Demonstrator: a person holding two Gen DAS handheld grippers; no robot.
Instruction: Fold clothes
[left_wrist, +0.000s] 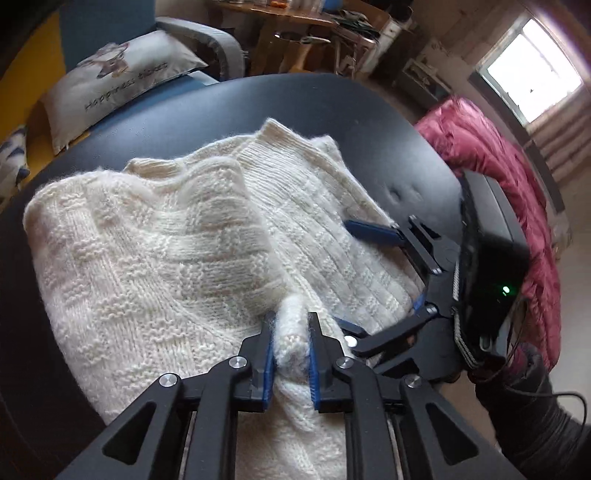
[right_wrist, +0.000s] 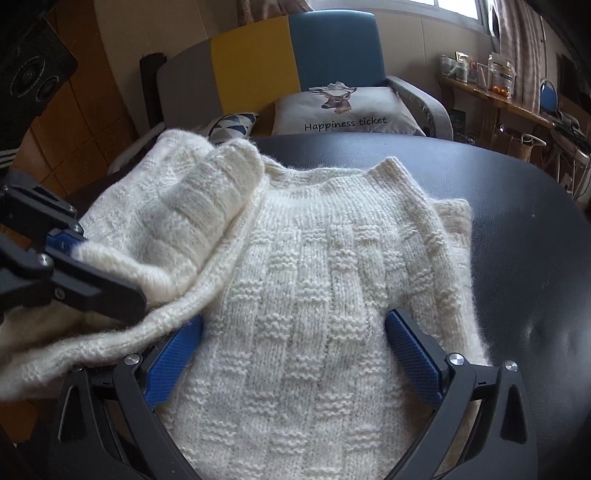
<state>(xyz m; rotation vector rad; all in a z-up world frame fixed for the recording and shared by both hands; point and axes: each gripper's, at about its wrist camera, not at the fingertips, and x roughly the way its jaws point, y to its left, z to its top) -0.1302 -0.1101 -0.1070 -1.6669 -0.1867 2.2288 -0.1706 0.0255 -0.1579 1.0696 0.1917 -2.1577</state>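
A cream knitted sweater (right_wrist: 314, 266) lies front up on the black padded table (right_wrist: 524, 240), collar toward the far side. Its left part is folded over the body. My left gripper (left_wrist: 291, 343) is shut on a bunched fold of the sweater (left_wrist: 166, 240) near the hem. In the right wrist view that left gripper (right_wrist: 92, 258) comes in from the left edge and holds the thick fold up. My right gripper (right_wrist: 295, 317) stands wide open over the sweater's middle, its blue pads (right_wrist: 413, 347) apart on the knit. In the left wrist view the right gripper (left_wrist: 345, 275) rests at the sweater's right side.
An armchair in blue, yellow and grey with a printed cushion (right_wrist: 347, 110) stands behind the table. A crimson quilted cover (left_wrist: 491, 158) lies to the right. A cluttered wooden desk (right_wrist: 498, 96) lines the wall under the window. A dark sleeve (left_wrist: 535, 413) holds the right gripper.
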